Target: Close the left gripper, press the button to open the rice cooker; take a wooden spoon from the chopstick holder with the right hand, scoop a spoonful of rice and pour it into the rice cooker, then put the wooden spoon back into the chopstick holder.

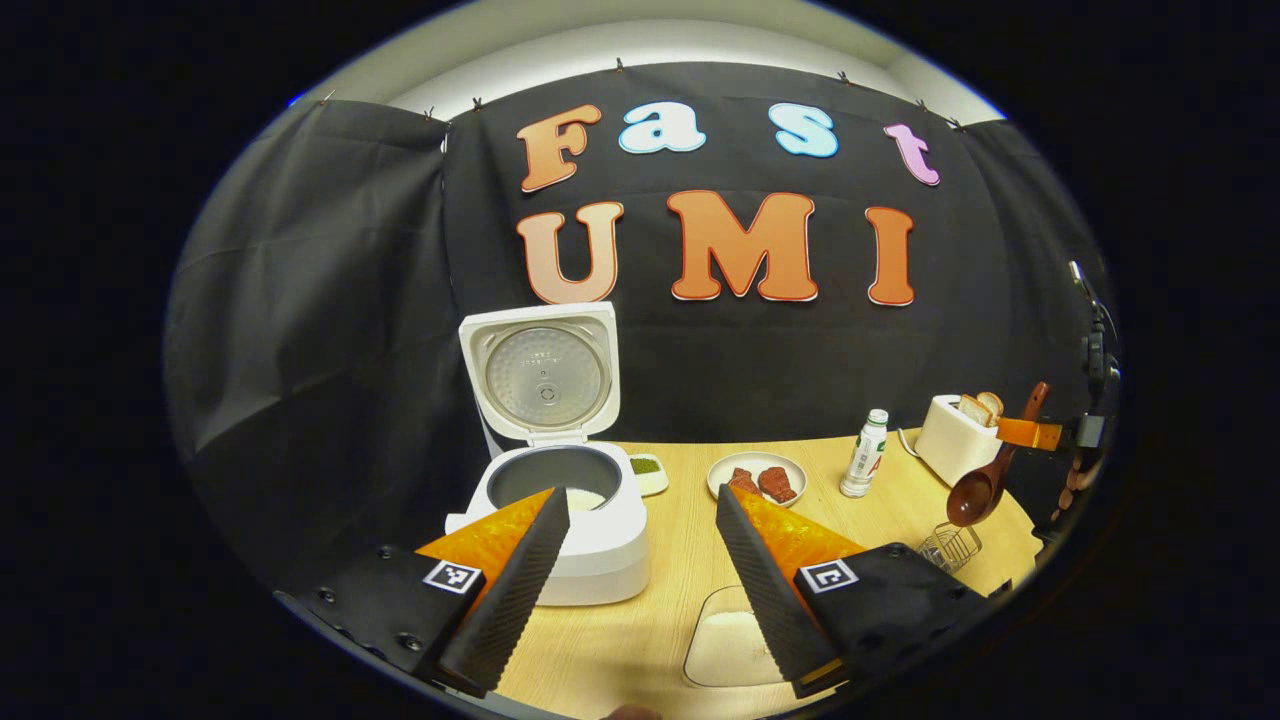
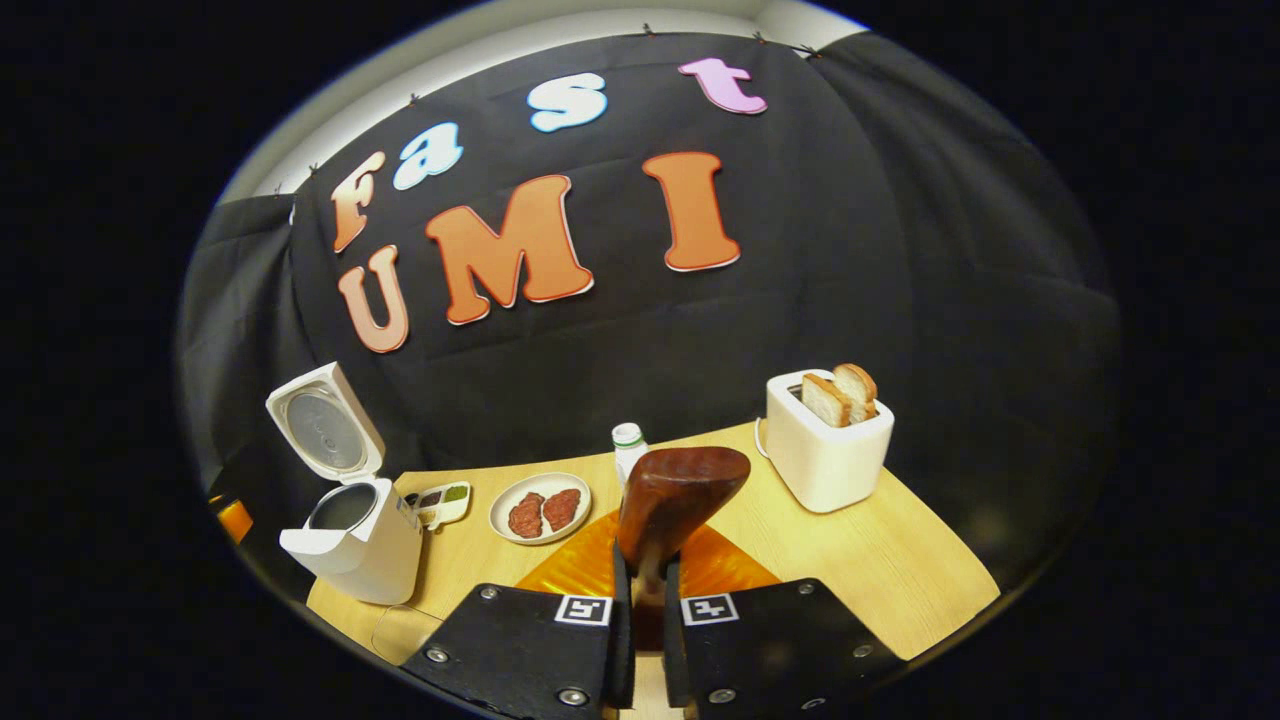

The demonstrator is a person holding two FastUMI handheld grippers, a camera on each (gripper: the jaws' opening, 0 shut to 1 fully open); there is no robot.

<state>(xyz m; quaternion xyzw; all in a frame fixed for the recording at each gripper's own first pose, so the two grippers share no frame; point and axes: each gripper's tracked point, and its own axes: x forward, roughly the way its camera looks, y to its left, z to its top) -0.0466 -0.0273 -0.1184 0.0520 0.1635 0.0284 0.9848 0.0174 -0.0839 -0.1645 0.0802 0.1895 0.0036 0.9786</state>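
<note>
The right gripper (image 2: 640, 610), clamped on the spoon (image 2: 672, 495), looks to be on the return step, needing the holder (image 1: 950, 546) just below.

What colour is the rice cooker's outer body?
White; the rice cooker shows best in the left gripper view, lid up, with a grey inner pot.

Pale wood grain runs across the surface (image 2: 880, 570), smooth and matt. The rice cooker (image 1: 600, 545) shows glossy white plastic, its lid's inner plate a dull brushed metal and the pot dark and matt. The wooden spoon (image 2: 680, 490) gleams, dark and polished. The toaster (image 2: 825, 450) looks smooth white plastic. The chopstick holder (image 1: 950, 545) is thin wire metal. Behind hangs matt black cloth (image 2: 900, 260), softly creased.
</note>
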